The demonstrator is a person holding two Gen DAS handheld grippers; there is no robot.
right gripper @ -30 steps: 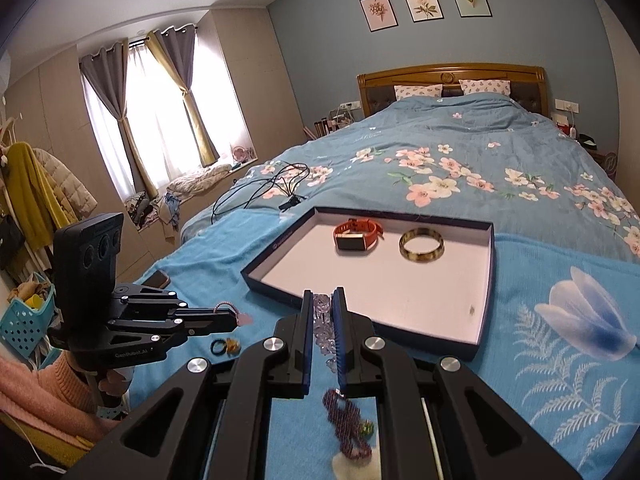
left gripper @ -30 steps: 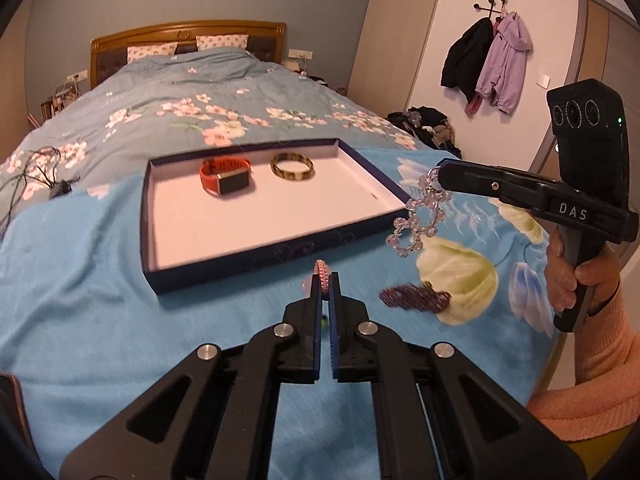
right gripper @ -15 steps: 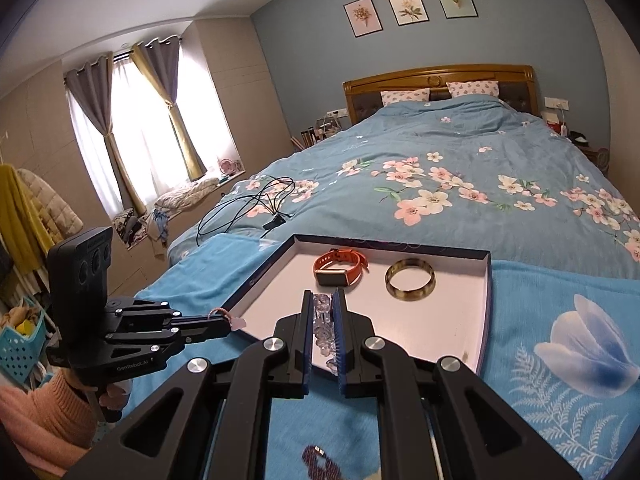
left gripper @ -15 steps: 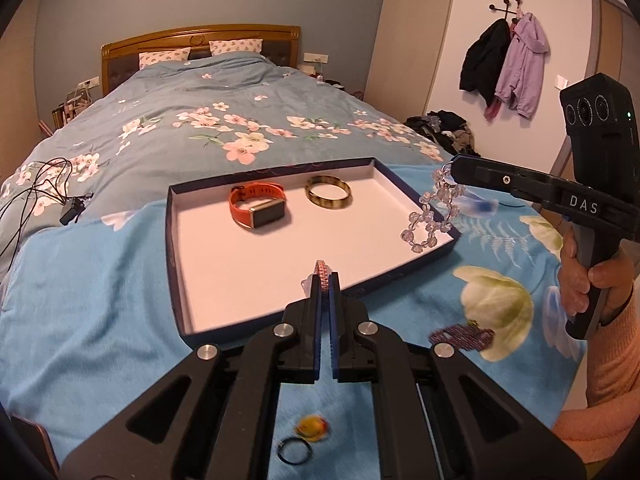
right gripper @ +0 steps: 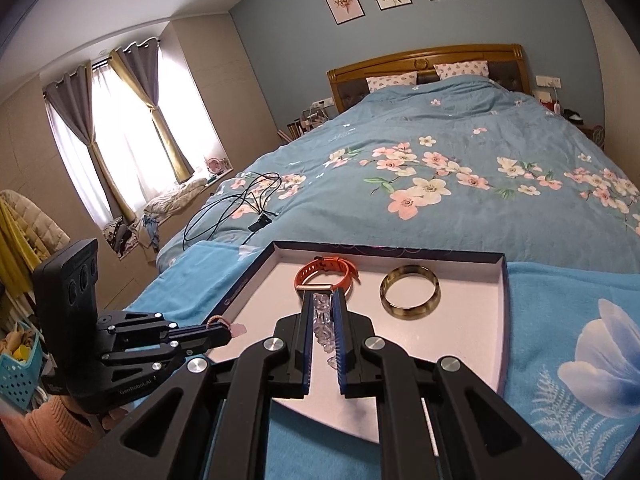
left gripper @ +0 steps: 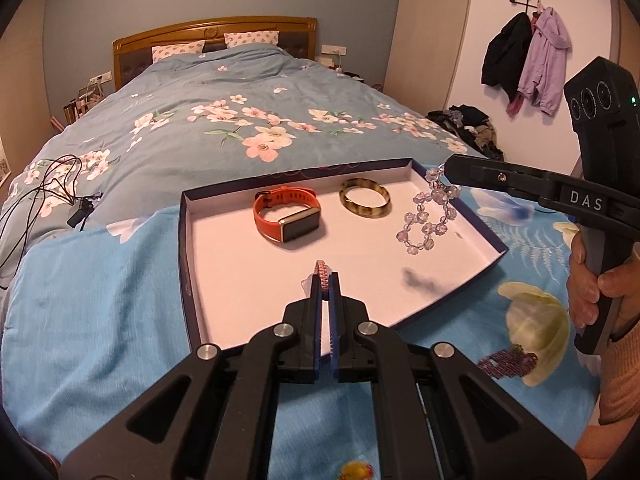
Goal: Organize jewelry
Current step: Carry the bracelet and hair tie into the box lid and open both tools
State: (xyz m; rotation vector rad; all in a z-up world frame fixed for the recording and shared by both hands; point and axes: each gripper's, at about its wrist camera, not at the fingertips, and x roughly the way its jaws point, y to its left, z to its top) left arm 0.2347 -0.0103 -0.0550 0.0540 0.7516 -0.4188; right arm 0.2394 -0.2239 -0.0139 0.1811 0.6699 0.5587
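Over the shallow white-lined, navy-walled cardboard tray [left gripper: 188,248], already holding an orange-strapped smartwatch [left gripper: 286,218] and a tortoiseshell bangle [left gripper: 365,202], the right gripper [left gripper: 450,170] is dangling a clear crystal-bead bracelet [left gripper: 426,222] pinched for dropping, while the left gripper [left gripper: 328,280] is clamping a pink woven bracelet [left gripper: 322,274].

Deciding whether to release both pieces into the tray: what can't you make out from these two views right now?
- Pink braided piece: mostly hidden between the left gripper fingers.
- Purple beaded piece, left wrist view: blurred on the blue cloth.
- Clear bead bracelet, right wrist view: fingers hide its hanging end, so tray contact is unknown.
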